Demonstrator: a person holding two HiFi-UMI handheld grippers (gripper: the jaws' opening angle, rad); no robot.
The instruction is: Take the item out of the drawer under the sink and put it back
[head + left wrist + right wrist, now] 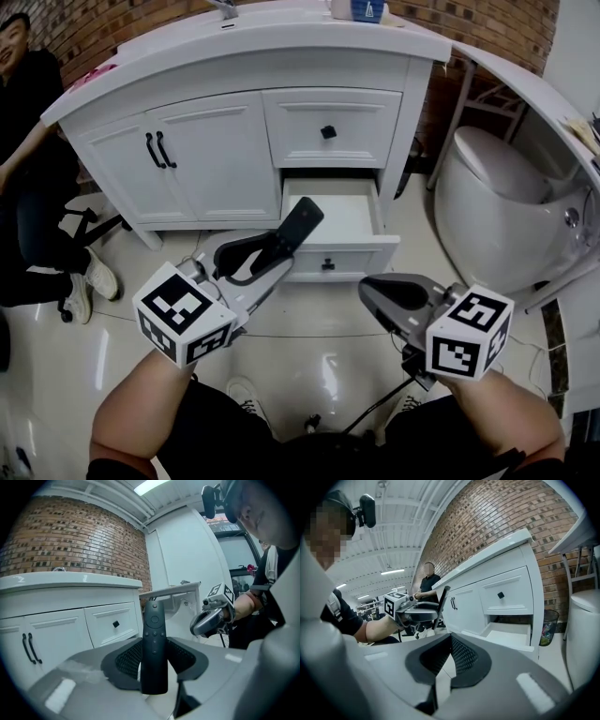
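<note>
A slim black remote (299, 227) stands up between the pads of my left gripper (269, 249), which is shut on its lower half. In the left gripper view the remote (154, 644) points upward with its buttons facing the camera. It hangs just in front of and above the open lower drawer (343, 251) of the white sink cabinet; the drawer's inside looks bare white. My right gripper (382, 292) hovers to the right of the drawer front, shut with nothing in it. The right gripper view shows the open drawer (509, 637) and the left gripper (421, 611) with the remote.
The cabinet has a closed upper drawer (330, 128) and two closed doors (187, 159) to its left. A white toilet (497, 202) stands close on the right. A person (28, 141) sits on a chair at the left. A cable (375, 408) lies on the glossy floor near my feet.
</note>
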